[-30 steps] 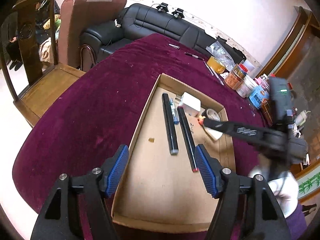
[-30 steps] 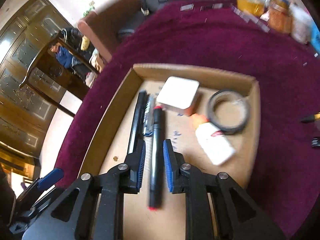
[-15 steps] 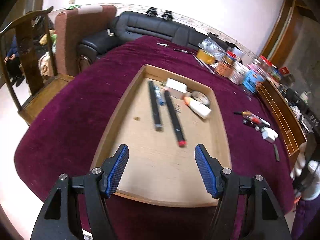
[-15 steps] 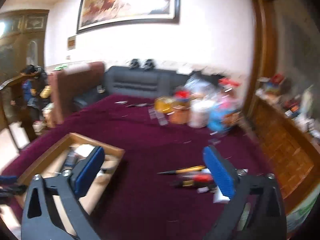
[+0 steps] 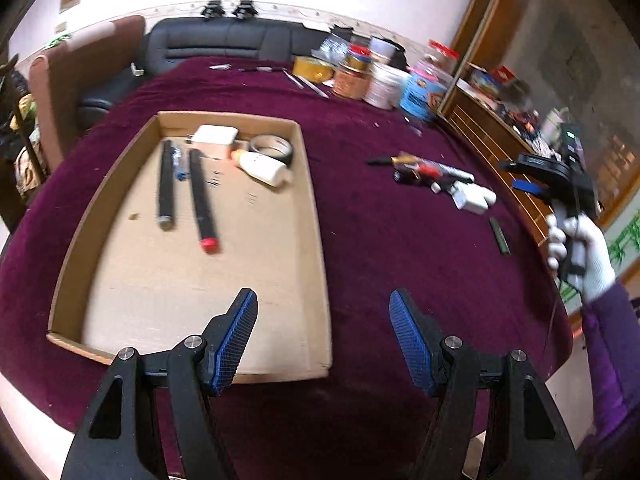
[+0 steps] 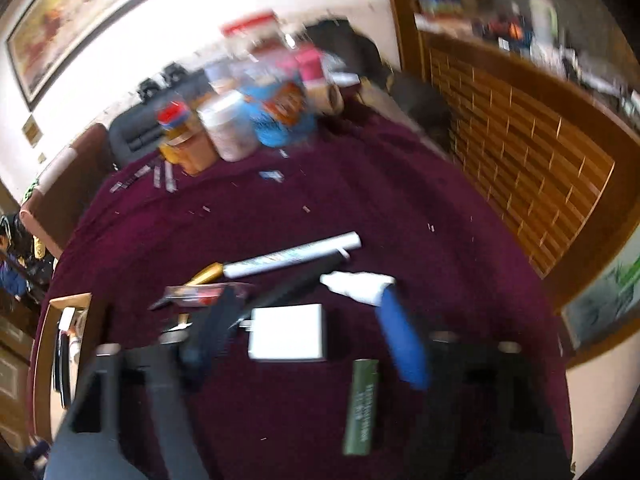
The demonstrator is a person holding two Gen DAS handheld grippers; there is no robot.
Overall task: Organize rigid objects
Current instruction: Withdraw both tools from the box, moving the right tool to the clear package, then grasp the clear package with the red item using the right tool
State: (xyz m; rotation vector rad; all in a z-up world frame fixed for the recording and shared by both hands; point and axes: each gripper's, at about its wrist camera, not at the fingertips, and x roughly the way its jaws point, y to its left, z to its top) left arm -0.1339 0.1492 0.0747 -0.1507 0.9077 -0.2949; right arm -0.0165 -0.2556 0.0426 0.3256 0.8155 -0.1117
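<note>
Left gripper point(image 5: 323, 338) empty, blue-padded fingers point(image 5: 236, 334) spread wide, pointing forward and down. Right gripper point(image 6: 304, 336) also wide open, nothing between pads, view motion-blurred. White-gloved right hand point(image 5: 576, 252) grips its handle, purple sleeve at wrist.

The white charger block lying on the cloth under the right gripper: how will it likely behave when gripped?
The white charger block looks boxy and flat-sided, so it probably won't roll and should sit square between the right gripper's open pads. Its smooth casing may be a little slippery. The metal prongs on its left end could snag the purple cloth if it is dragged.
</note>
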